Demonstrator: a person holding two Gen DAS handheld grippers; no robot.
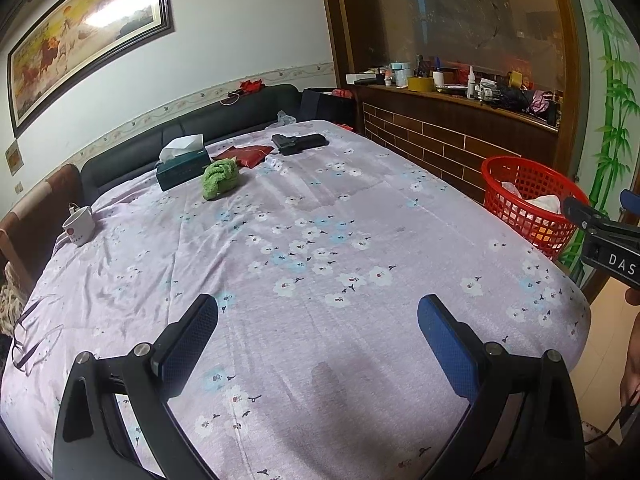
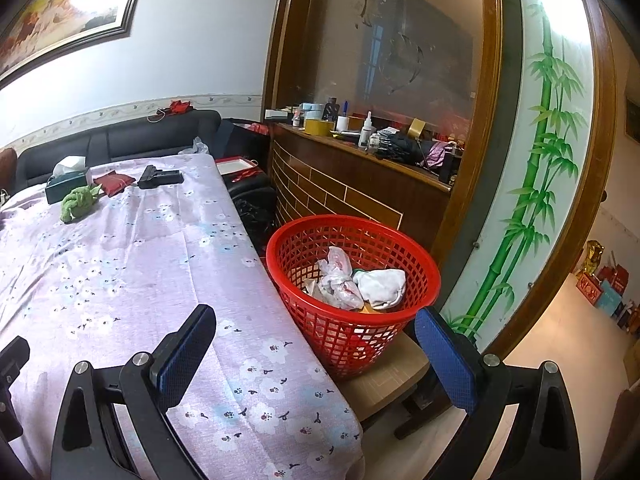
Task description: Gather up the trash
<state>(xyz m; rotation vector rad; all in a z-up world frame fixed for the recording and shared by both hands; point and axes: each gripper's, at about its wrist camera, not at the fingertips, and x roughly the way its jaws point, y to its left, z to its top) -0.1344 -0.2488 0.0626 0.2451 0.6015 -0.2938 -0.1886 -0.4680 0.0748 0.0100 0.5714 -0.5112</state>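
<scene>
Left wrist view shows the left gripper spread wide and empty, low over the near edge of the tabletop, which carries a pale purple cloth with flowers. The right gripper is spread and empty too, over the right edge of the tabletop. Just beyond it the red basket stands on a low stool beside that edge, and crumpled white trash already lies inside. So the right gripper is the nearer one to the basket. Near the far left corner I see a green cloth, a tissue box, a red pouch and a black case; a mug stands at the left edge. I judge no clear trash remains on the cloth. Behind is a dark sofa and a wooden counter.
</scene>
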